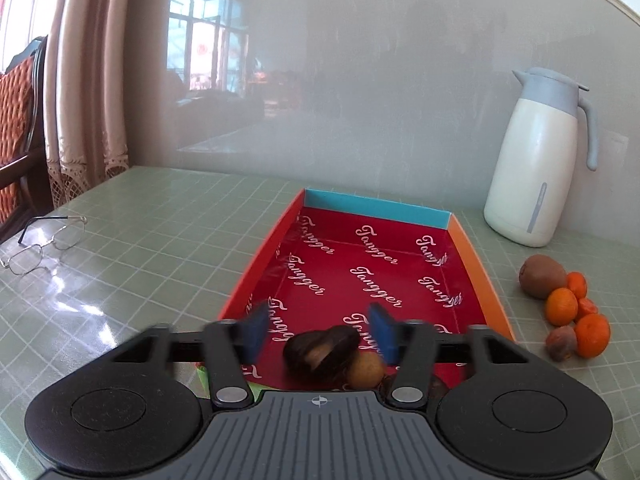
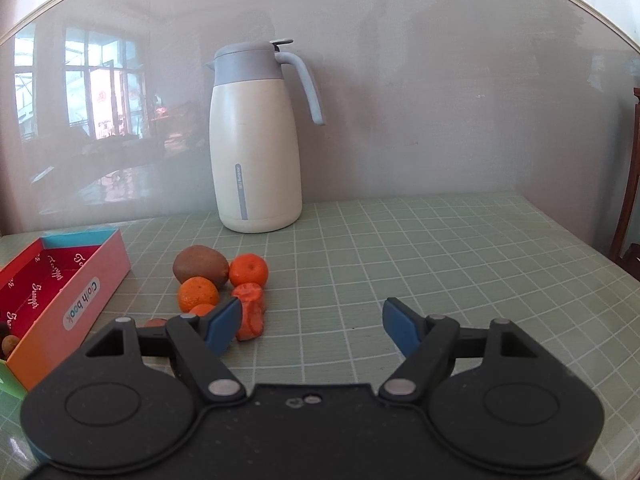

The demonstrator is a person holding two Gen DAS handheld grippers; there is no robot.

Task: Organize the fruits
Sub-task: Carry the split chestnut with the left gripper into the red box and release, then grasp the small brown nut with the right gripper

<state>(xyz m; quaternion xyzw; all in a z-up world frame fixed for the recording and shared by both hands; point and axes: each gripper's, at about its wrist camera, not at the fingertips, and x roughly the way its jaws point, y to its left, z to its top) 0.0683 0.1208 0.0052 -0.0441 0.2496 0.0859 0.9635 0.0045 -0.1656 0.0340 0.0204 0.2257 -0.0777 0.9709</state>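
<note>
Left gripper (image 1: 320, 330): blue pads spread wide, blurred, holding nothing, poised over the near end of the box.
Right gripper (image 2: 312, 326): jaws wide apart, empty, above bare table right of the fruit.
Box (image 1: 472, 256): shallow cardboard tray, glossy red printed floor, orange and blue walls.
Fruit inside: a dark wrinkled fruit (image 1: 320, 350) touching a small tan round one (image 1: 366, 370).
Loose fruit: fuzzy brown kiwi (image 2: 200, 264), smooth tangerines (image 2: 248, 270), clustered just beside the box.
Surface: table (image 2: 400, 248) under a pale green gridded, shiny cover.
Room: cream thermos jug (image 2: 256, 144) by the wall; wire eyeglasses (image 1: 44, 246); beige curtain (image 1: 88, 80).
</note>
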